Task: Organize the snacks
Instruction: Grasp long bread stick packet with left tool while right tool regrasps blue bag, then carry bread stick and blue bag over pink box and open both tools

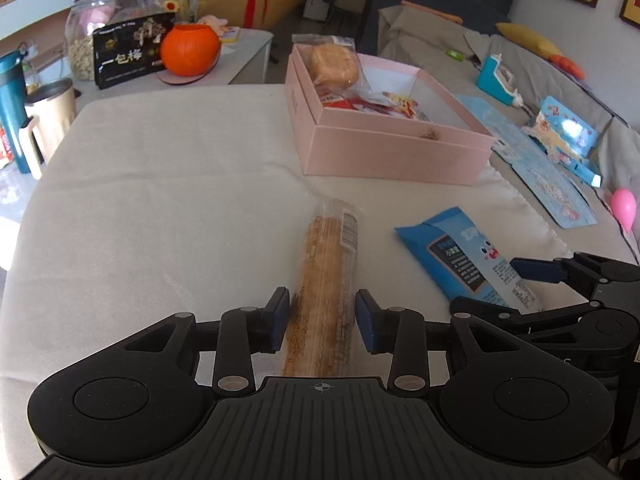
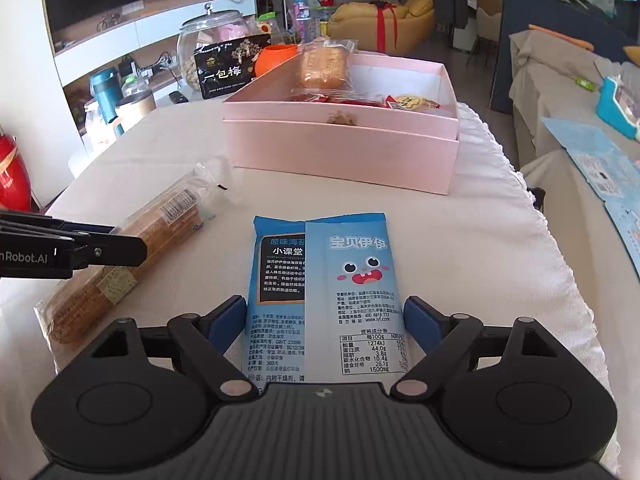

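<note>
A long clear-wrapped cracker pack (image 1: 330, 272) lies on the white tablecloth, its near end between the open pads of my left gripper (image 1: 322, 318); a small gap shows on each side. It also shows in the right wrist view (image 2: 120, 264). A blue seaweed snack packet (image 2: 324, 292) lies flat with its near end between the open pads of my right gripper (image 2: 325, 322); in the left view it lies to the right (image 1: 460, 256). A pink box (image 1: 384, 136) (image 2: 344, 152) at the table's far side holds a wrapped round bun (image 1: 335, 65) and several red-wrapped snacks.
A side table at the far left carries an orange pumpkin pot (image 1: 190, 50), a black snack bag (image 1: 128, 54), a glass jar (image 2: 208, 46) and mugs. A sofa on the right holds blue paper sheets (image 1: 540, 164) and a pink balloon (image 1: 624, 208).
</note>
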